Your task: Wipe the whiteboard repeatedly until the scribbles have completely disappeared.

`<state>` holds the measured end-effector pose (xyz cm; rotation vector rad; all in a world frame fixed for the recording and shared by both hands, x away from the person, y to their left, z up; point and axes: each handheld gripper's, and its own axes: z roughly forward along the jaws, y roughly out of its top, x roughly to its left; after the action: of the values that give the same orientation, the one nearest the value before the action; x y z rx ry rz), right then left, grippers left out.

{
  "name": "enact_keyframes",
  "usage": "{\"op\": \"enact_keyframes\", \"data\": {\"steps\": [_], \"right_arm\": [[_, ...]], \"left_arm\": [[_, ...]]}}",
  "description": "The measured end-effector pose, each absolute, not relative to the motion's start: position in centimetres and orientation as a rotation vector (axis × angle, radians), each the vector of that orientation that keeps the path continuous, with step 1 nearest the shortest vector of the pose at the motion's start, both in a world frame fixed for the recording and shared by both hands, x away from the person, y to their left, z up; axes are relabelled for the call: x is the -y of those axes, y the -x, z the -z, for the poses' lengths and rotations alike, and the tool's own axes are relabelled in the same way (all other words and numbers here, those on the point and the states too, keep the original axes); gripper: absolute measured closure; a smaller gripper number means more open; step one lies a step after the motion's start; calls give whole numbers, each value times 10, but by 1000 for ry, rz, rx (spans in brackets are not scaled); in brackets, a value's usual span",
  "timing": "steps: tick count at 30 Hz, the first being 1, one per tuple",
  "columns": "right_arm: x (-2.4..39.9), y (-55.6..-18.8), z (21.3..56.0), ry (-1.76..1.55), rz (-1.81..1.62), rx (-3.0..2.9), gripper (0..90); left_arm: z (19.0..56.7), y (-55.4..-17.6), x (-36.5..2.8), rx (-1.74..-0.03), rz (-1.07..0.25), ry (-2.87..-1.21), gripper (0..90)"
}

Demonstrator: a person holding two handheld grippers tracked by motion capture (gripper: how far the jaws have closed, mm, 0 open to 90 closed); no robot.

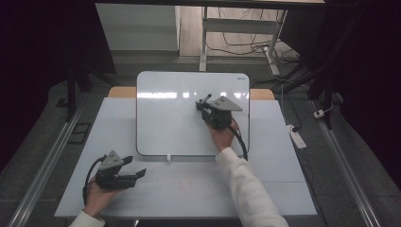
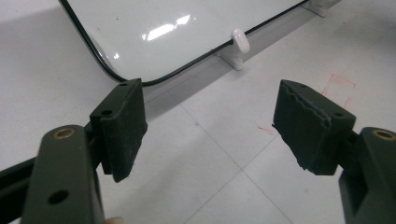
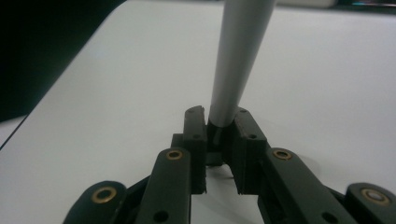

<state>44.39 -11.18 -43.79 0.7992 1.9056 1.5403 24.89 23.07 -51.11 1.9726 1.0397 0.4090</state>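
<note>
R tongs [image 3: 219, 135] clamping marker [image 3: 238, 56] over whiteboard [image 1: 165, 123], L tongs [image 2: 210, 126] agape

Whiteboard [image 1: 175, 118] lies on the table [image 1: 283, 189], toward its far edge. Right gripper [image 1: 204, 107] with marker [image 3: 238, 60] sits over the board's right part. Left gripper [image 1: 135, 167] lies at the table's near left, before the board.

No readable text anywhere. Whiteboard [image 1: 179, 118]: small bluish brand mark at 1 o'clock corner, too small to make out. Board face otherwise blank, glare streaks only. Table [image 2: 224, 186]: faint red pen marks at 3 o'clock of left gripper view, loose strokes, no letters or numbers decipherable. Marker [image 3: 238, 60] barrel plain grey, no label legible.
</note>
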Motion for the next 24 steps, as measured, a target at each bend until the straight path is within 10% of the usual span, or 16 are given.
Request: {"op": "enact_keyframes", "data": {"steps": [24], "right_arm": [[119,-445,436,-827,-1548,-1920,778]], "left_arm": [[511,-249,-230,-1033,-412,-1971,266]]}}
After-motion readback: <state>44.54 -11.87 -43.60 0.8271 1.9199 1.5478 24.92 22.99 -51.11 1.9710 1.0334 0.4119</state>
